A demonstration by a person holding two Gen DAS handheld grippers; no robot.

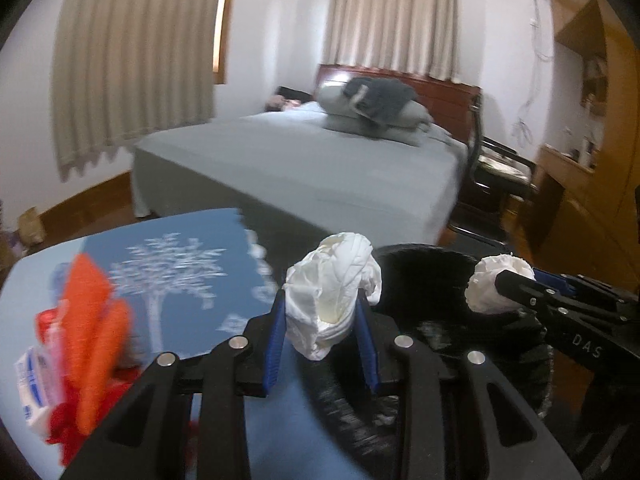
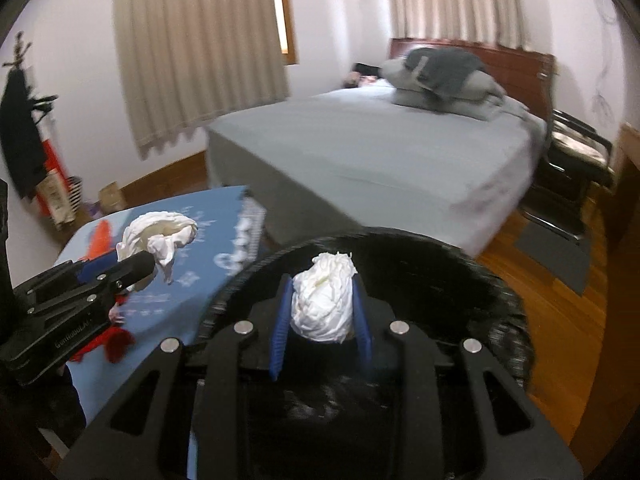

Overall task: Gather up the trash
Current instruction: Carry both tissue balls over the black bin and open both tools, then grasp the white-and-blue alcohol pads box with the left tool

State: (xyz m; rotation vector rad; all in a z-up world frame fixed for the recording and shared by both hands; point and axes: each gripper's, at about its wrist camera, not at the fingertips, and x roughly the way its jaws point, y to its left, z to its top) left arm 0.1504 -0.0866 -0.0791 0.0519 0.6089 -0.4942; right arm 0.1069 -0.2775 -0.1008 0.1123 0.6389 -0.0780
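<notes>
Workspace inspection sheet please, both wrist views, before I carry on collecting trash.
Surface: table under a blue cloth with a white tree print.
Job's things: one crumpled white tissue in the left gripper; a second tissue wad in the right gripper, over the black bin.
Clutter: orange and red packets on the table's left side.
Grippers: both shut on their wads; left one is at the bin's rim.
Cables: thin white cords hanging on the far wall.
Surroundings: grey bed, beige curtains, black chair, wood floor.
</notes>
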